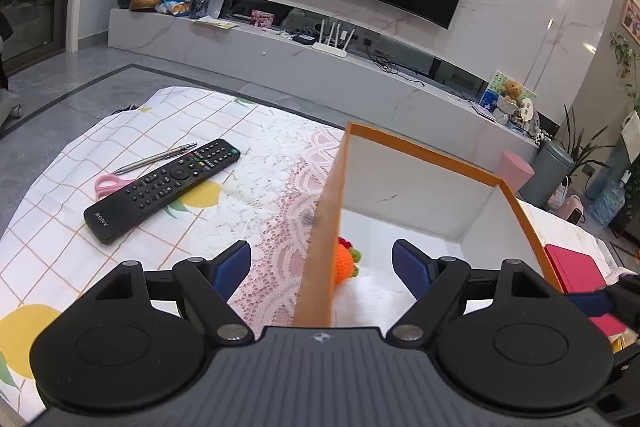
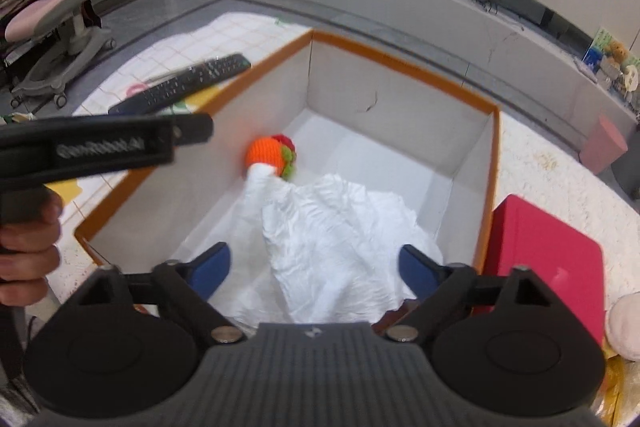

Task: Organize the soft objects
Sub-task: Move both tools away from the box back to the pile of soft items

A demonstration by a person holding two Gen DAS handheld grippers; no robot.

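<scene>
White cloth (image 2: 340,227) is lying crumpled inside orange-rimmed box (image 2: 400,65) beside crochet toy (image 2: 269,154). Right gripper (image 2: 316,267) is hanging wide open above it, gripping nothing. Left gripper (image 1: 322,265) is straddling the box wall, also open. Drop step looks done; next soft item needs locating.

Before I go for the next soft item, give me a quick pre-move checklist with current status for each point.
1. Right gripper free of the white cloth: ok, jaws stand wide, pads not pressing it.
2. White cloth inside the orange-rimmed box: ok, it lies on the box floor.
3. Crocheted orange toy in the box: ok, by the left wall, partly under the cloth.
4. Left gripper empty: ok, jaws open, straddling the box wall.
5. Left gripper clear of the box wall: cannot tell, the wall runs between its fingers.
6. Next soft item located: cannot tell, only a pale rounded thing shows at the right edge.
</scene>
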